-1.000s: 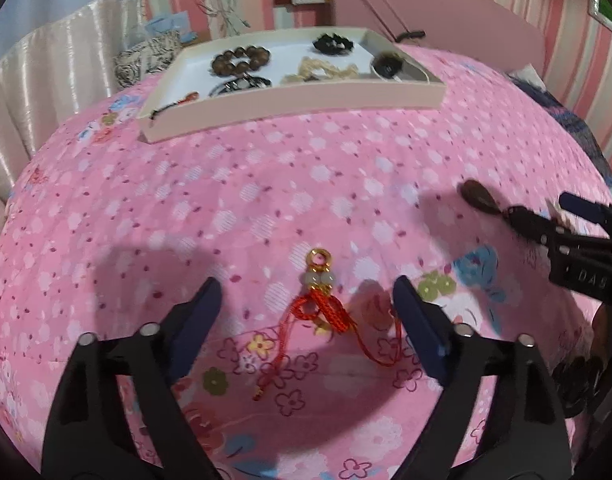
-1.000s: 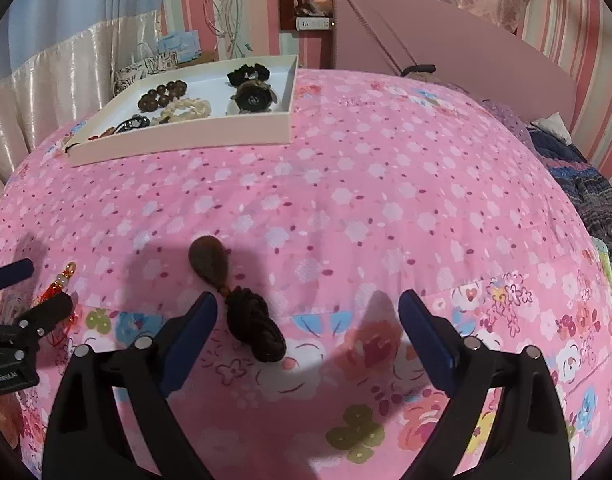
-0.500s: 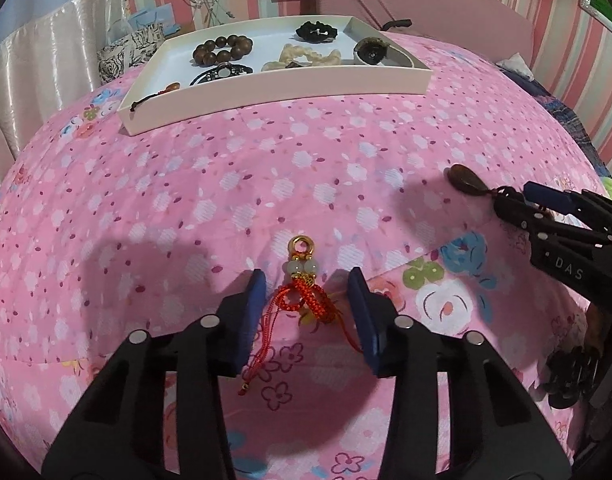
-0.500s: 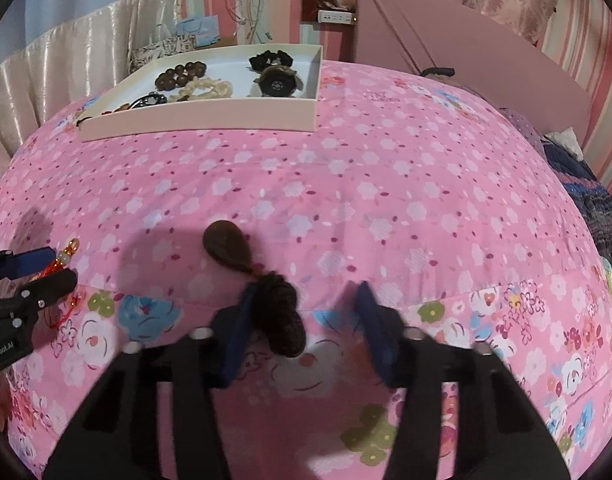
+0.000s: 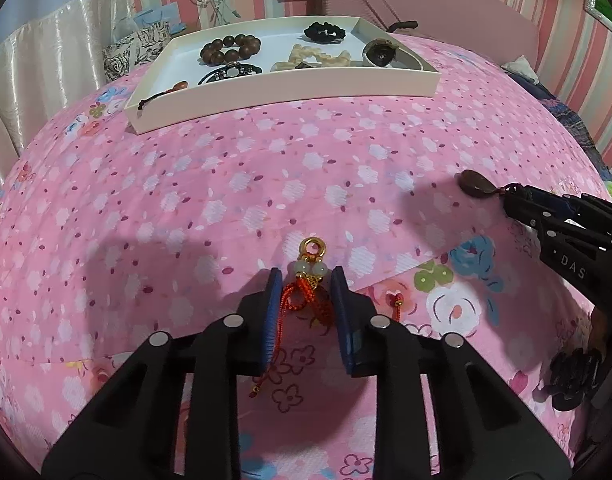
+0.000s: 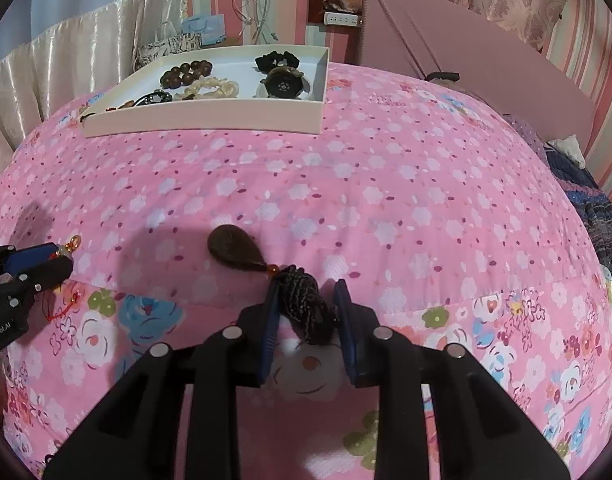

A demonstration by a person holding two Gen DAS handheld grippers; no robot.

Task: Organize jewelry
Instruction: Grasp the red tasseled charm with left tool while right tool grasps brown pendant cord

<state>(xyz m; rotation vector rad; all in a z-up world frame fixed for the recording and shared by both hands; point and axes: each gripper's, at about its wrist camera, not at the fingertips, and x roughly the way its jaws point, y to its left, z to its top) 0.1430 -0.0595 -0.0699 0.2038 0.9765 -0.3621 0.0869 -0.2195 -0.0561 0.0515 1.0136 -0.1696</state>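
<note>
**Both grippers closed in on their charms**

Left wrist view: one second ago the fingers stood wide apart on both sides of the red knotted charm (image 5: pixel 308 292); now the left gripper (image 5: pixel 306 280) has narrowed until its blue pads (image 5: pixel 271 312) are against the red cord. The jaws are clamped on the knot, and the gold ring (image 5: pixel 313 247) and two pale beads lie just ahead of the fingertips. The charm lies on the pink floral bedspread (image 5: pixel 265 184). The gripper points forward and low to the cloth. Far ahead lies the white tray (image 5: pixel 289 88) with bead bracelets.

Right wrist view: earlier the jaws were also wide, with the brown pendant (image 6: pixel 233 250) to their left side. Now the right gripper (image 6: pixel 306 296) has closed on the dark braided cord (image 6: pixel 303 304) of this pendant, pads touching it on both sides. The teardrop part lies on the bedspread ahead and to the left. The gripper is low and aims forward. The tray is well apart, at the far side
</note>
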